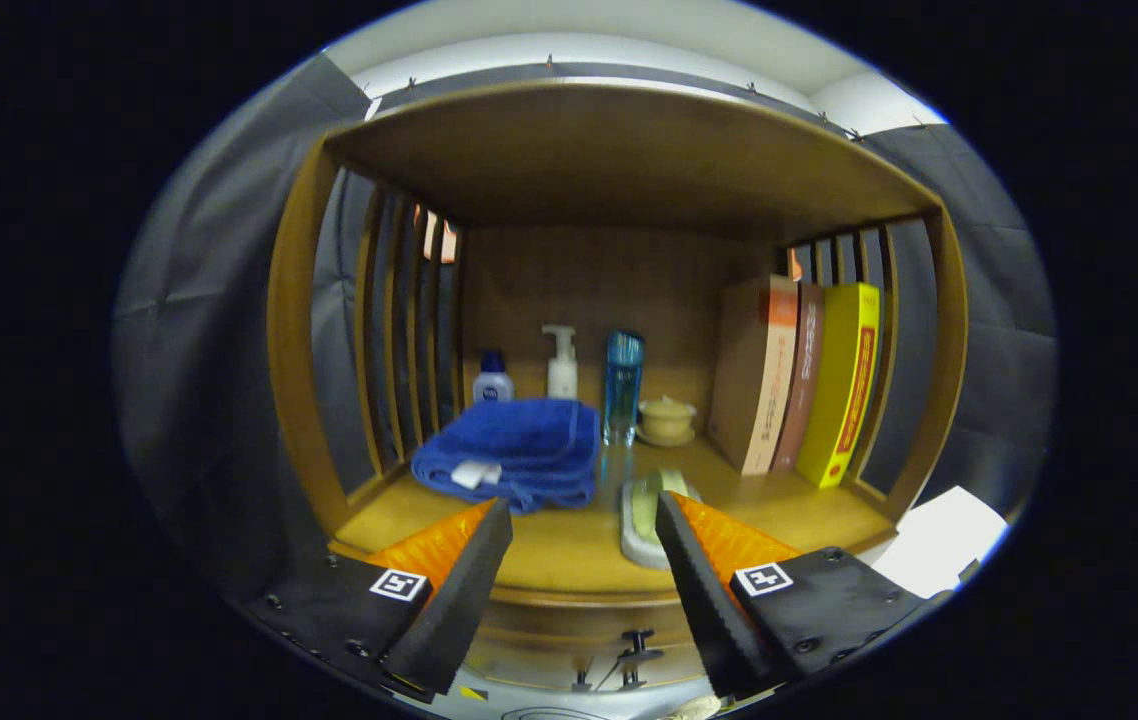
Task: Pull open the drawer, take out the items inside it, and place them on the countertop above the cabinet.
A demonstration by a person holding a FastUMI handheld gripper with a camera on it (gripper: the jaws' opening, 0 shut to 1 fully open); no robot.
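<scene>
My gripper [583,502] is open with nothing between its fingers, raised in front of the wooden cabinet's countertop [569,550]. A folded blue towel [514,450] lies on the countertop just beyond the left finger. A pale oblong brush-like item [641,515] lies on the countertop against the tip of the right finger, partly hidden by it. Below the countertop's front edge, between the fingers' bases, I see the drawer front [549,620] with its dark handle [637,645]. Whether the drawer stands open is unclear from here.
At the back of the countertop stand a small blue-capped bottle [492,380], a white pump bottle [561,365], a tall blue bottle [623,385] and a small cream jar [667,420]. Boxes [804,380] stand upright on the right. Slatted side walls and a wooden shelf [619,150] enclose the space.
</scene>
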